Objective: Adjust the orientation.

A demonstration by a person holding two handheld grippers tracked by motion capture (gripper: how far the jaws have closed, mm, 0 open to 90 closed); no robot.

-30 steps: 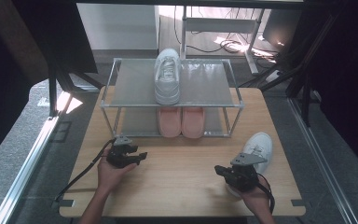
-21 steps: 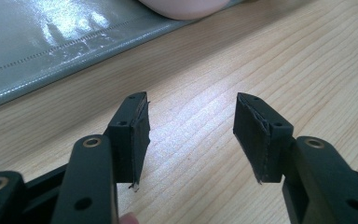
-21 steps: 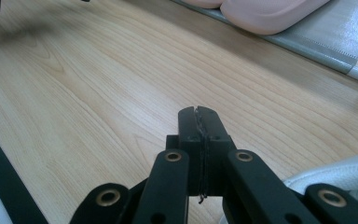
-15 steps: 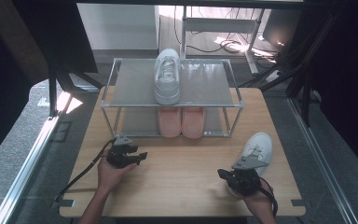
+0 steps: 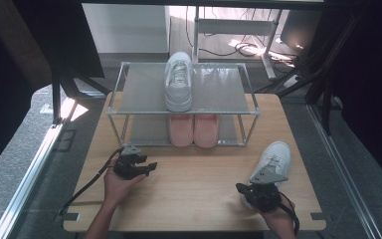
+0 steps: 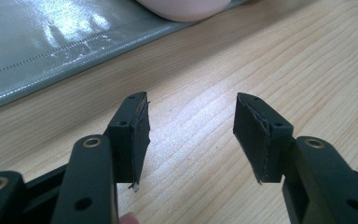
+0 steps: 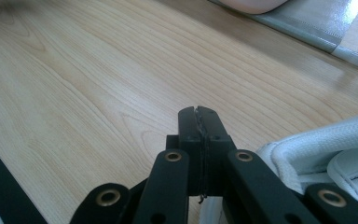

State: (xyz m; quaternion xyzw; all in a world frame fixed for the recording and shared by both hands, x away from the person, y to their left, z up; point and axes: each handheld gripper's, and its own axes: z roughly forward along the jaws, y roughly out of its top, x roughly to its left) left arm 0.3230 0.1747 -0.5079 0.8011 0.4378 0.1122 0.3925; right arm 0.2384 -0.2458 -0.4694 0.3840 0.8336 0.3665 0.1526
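Note:
A white sneaker [image 5: 274, 160] lies on the wooden table [image 5: 199, 199] at the right, toe pointing away. My right gripper [image 5: 240, 188] rests beside its heel, jaws shut with nothing between them [image 7: 198, 112]; the sneaker's heel collar [image 7: 326, 149] shows just to the right of them. A matching white sneaker [image 5: 178, 82] stands on the top shelf of a metal shoe rack [image 5: 144, 89]. A pair of pink slippers [image 5: 194, 130] sits on the rack's lower shelf. My left gripper [image 5: 150, 167] hovers low before the rack, open and empty [image 6: 191, 100], above bare wood.
The rack's grey lower shelf mat [image 6: 42, 42] lies just beyond the left jaws, with a pink slipper toe [image 6: 182, 7] at its edge. The table's near edge [image 5: 194, 230] runs just behind both hands. Cables trail from each gripper.
The right hand has drifted slightly toward the table's near edge, its jaws staying shut. The left hand and the shoes have not moved.

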